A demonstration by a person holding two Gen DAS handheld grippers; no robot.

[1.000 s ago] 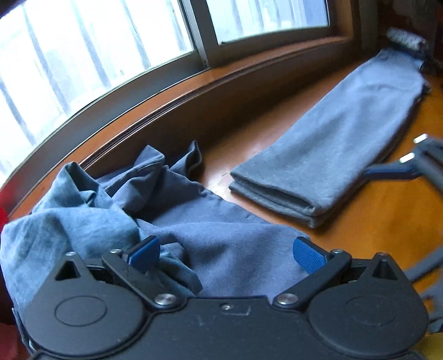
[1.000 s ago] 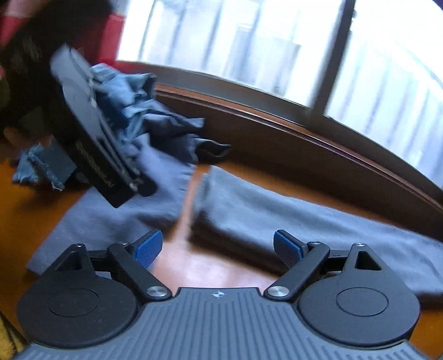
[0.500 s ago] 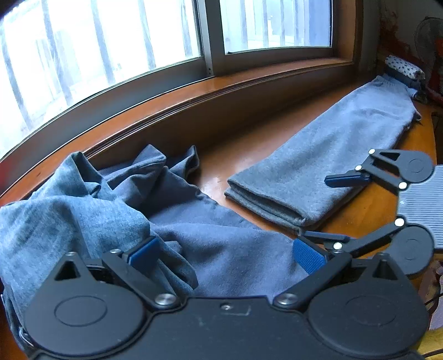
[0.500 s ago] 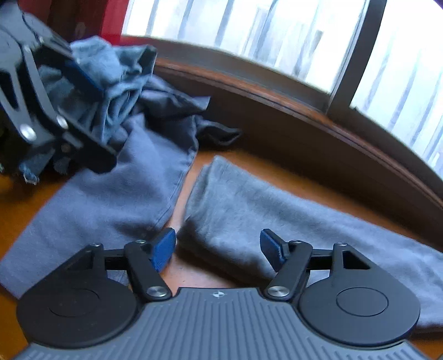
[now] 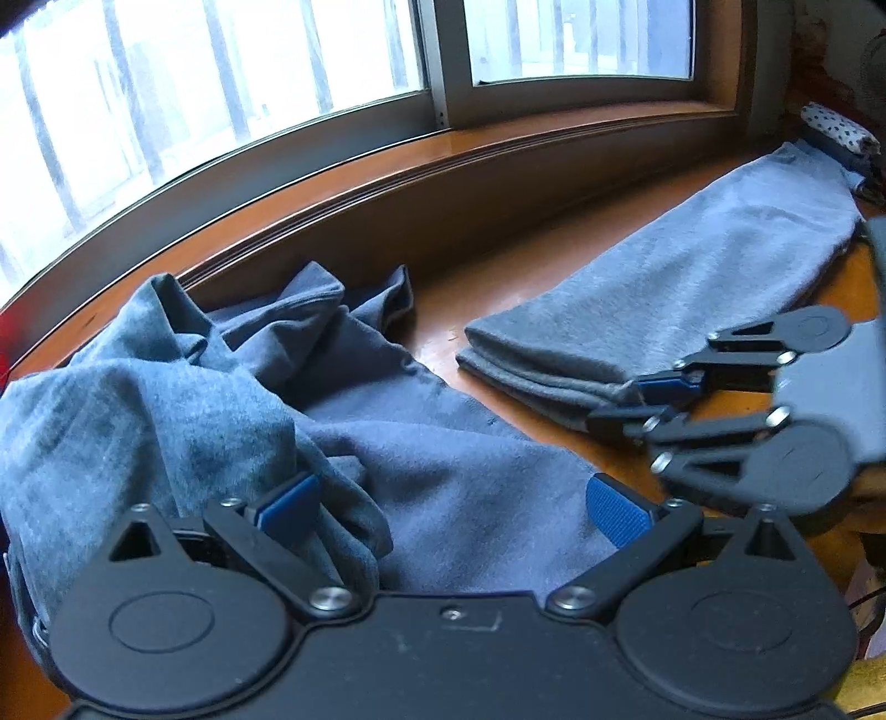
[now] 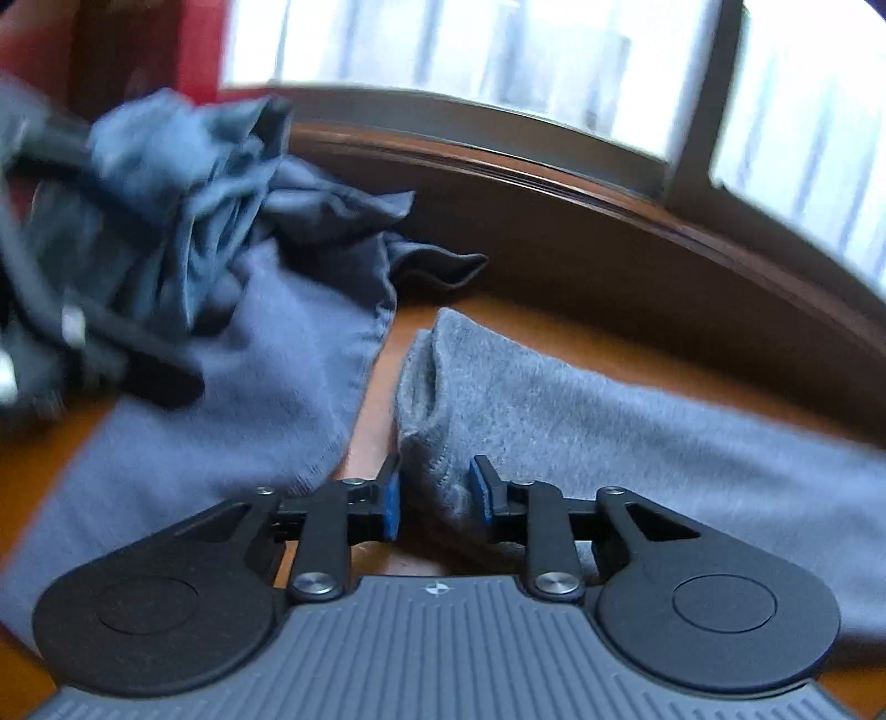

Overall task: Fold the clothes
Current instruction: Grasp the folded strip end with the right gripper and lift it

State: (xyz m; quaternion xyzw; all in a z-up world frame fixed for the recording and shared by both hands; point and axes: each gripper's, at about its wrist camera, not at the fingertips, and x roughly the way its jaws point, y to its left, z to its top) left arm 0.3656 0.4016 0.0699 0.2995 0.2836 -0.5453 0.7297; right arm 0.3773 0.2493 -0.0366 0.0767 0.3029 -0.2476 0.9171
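A long folded grey garment [image 5: 681,299] lies on the wooden sill-side table [image 5: 498,266]; it also shows in the right wrist view [image 6: 609,421]. A heap of crumpled blue clothes [image 5: 166,399] lies to its left, seen too in the right wrist view [image 6: 221,266]. My left gripper [image 5: 454,501] is open above the blue cloth, holding nothing. My right gripper [image 6: 434,493] has its jaws narrowed around the near corner of the grey garment, with cloth between the pads; it also shows in the left wrist view [image 5: 631,404].
A window and a raised wooden sill [image 5: 387,166] run along the back. A small patterned cloth [image 5: 836,127] lies at the far right end. Something red [image 6: 194,50] stands behind the blue heap.
My right gripper has moved forward to the near corner of the grey garment and its jaws have closed from wide open to narrow around it. The left gripper has stayed open over the blue cloth.
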